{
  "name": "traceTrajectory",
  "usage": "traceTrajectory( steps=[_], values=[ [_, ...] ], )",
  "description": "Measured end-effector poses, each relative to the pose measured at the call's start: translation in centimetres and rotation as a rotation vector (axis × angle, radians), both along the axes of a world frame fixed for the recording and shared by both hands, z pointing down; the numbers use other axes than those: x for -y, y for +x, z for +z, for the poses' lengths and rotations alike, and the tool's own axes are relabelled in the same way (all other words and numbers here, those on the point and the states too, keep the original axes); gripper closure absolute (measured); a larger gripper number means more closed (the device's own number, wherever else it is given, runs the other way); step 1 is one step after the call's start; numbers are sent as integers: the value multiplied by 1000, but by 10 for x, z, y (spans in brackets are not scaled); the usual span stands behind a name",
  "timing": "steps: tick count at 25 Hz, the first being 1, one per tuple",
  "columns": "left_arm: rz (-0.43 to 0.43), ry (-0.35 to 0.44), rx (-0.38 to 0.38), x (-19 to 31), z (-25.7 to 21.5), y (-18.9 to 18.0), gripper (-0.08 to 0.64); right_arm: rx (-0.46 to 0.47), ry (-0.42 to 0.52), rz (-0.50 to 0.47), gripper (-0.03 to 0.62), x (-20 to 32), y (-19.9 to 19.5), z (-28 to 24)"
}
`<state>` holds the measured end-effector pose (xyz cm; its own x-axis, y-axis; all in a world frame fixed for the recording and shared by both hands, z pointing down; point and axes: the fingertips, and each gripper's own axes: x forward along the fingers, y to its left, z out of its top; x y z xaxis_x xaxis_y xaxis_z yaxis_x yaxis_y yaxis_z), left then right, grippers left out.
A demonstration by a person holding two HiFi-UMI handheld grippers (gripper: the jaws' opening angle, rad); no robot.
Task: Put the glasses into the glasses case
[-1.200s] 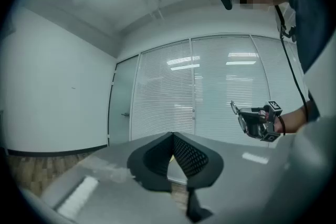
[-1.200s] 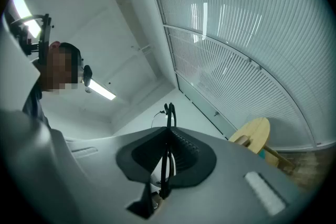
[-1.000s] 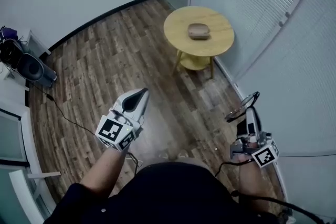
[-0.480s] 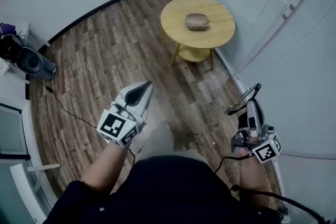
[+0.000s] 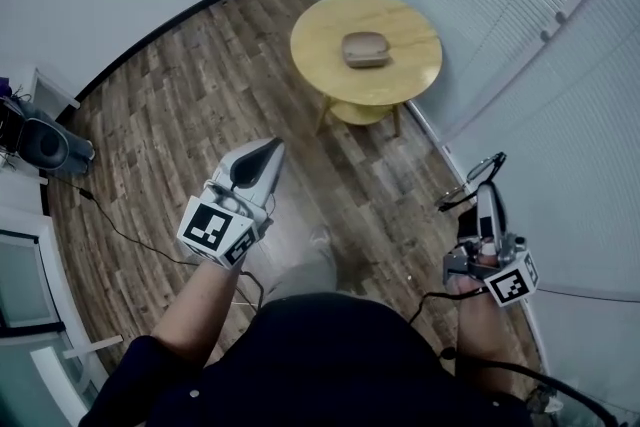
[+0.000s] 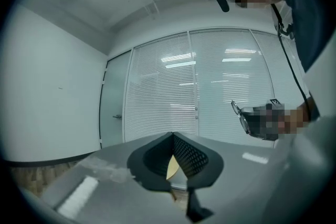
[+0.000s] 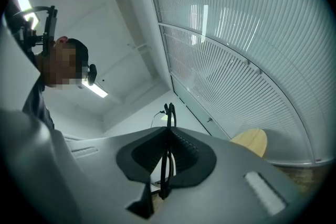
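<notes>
With the left gripper (image 5: 262,161) jaws together, the right gripper (image 5: 486,195) jaws pinch the thin glasses (image 5: 478,177), which a bump could shake loose before the 12 o'clock case (image 5: 365,48).

Office-type room: glass partitions with slatted blinds (image 5: 520,5) upper right, wood-plank floor (image 5: 200,105) centre, small round tabletop (image 5: 410,67) top centre.
</notes>
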<state>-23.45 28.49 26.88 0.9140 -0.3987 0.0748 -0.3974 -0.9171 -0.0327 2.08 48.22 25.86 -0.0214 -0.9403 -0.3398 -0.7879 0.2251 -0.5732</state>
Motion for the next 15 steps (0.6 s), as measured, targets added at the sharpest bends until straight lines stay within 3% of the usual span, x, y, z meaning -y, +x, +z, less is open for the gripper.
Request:
traceTrajectory(
  steps=[15],
  values=[
    [104,3,11,139,9,50,560,13,-20,70,560,127,23,-6]
  ],
)
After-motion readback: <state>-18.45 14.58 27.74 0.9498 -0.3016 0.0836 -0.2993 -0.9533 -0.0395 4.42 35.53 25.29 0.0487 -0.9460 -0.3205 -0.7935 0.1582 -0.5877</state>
